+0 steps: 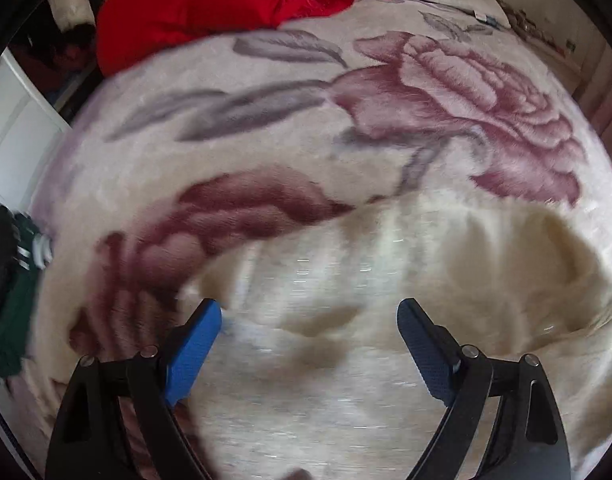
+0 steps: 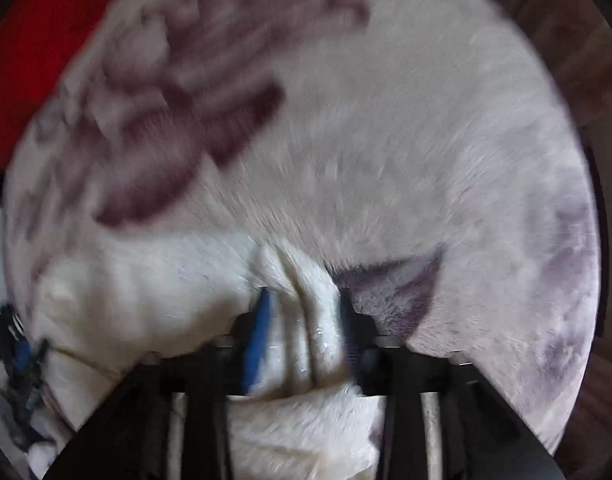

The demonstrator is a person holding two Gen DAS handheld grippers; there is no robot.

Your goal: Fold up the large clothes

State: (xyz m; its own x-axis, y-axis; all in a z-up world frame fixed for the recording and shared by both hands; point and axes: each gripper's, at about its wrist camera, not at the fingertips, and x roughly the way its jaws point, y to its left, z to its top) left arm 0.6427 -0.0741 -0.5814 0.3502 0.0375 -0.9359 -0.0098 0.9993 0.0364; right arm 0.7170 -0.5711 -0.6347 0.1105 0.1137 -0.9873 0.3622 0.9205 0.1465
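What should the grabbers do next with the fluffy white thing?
Probably bring the open left gripper down onto the cream fleece garment and pinch it: a bunched fold already sits between the right gripper fingers, while the left one holds nothing.

Cream fleece garment [image 1: 405, 280], rumpled on the floral blanket

The soft, off-white garment lies in loose folds and ridges, filling the left wrist view from centre down to 6 o'clock and out toward 4 o'clock. In the right wrist view it [image 2: 154, 292] runs from 9 o'clock to 6 o'clock, with a bunched, pleated fold standing up at the lower centre. Motion blur hides its outline and type.
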